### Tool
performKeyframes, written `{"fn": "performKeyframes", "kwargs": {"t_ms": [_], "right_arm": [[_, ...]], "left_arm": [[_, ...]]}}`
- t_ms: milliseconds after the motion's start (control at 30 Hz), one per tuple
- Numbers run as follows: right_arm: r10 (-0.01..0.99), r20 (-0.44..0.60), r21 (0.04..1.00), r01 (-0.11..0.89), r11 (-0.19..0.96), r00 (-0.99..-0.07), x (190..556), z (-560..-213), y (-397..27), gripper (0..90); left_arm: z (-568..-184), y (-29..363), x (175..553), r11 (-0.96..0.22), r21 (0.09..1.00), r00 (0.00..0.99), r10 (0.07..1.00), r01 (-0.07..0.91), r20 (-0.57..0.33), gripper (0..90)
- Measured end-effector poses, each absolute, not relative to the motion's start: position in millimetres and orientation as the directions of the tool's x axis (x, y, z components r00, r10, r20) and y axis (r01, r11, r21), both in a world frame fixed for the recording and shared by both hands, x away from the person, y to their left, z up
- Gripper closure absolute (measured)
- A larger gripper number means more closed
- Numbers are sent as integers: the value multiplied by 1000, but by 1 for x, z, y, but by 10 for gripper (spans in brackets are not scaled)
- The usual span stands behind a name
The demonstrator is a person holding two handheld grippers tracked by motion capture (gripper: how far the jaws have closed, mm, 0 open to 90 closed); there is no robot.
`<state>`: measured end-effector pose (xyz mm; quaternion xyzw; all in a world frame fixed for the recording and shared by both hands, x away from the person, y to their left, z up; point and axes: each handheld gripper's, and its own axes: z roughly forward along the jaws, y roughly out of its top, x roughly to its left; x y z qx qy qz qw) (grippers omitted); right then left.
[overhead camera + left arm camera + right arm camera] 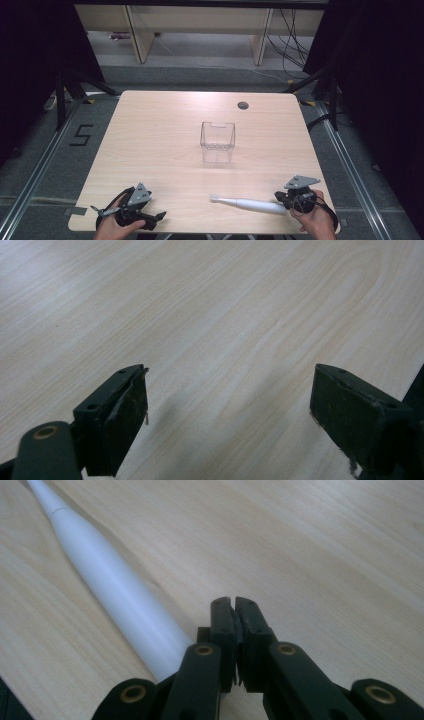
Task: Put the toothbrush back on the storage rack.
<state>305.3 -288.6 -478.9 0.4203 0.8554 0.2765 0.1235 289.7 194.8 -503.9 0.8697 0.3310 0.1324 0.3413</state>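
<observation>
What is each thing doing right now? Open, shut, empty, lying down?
Toothbrush: lying flat on the table, beside the right gripper, not held.
Clear box: upright, empty.
Left gripper: open, nothing between the jaws.
Right gripper: shut, empty.

High view looks down the table (165,125), tongs views close, perhaps overlapping tabletop

Light wooden table (150,130), clear plastic container (217,141), white electric toothbrush (248,203) lying flat

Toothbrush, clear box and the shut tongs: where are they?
electric toothbrush (252,204), high view, middle of its white handle.
clear plastic box (218,145), high view, its front wall.
right tongs (234,604), right gripper view, between the tips.
</observation>
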Motion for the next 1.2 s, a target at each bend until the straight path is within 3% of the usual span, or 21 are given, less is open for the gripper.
{"fn": "performKeyframes", "kwargs": {"t_ms": [333,367,400,433,700,1067,1200], "right_arm": [[772,4,567,637,522,-635,293,-480,-286,870],[758,-28,599,596,534,-651,295,-482,-287,870],[782,30,563,657,501,-622,290,-480,-284,870],[759,-12,576,616,537,-651,291,-480,-286,869],[732,-47,598,568,566,-680,290,-481,-283,850],[690,-71,545,551,631,-720,296,-460,-265,691],[631,-95,529,498,687,-770,303,-450,-250,634]], "left_arm": [[-504,195,290,-551,680,747,664,483,8,148],[-504,195,290,-551,681,747,665,483,8,148],[-504,195,290,-552,680,748,664,482,9,148],[-504,195,290,-552,680,748,664,482,9,148],[-504,195,291,-562,678,754,656,474,17,148],[-504,195,291,-549,684,749,663,481,5,148],[-504,194,290,-544,686,748,664,484,-1,148]]}}
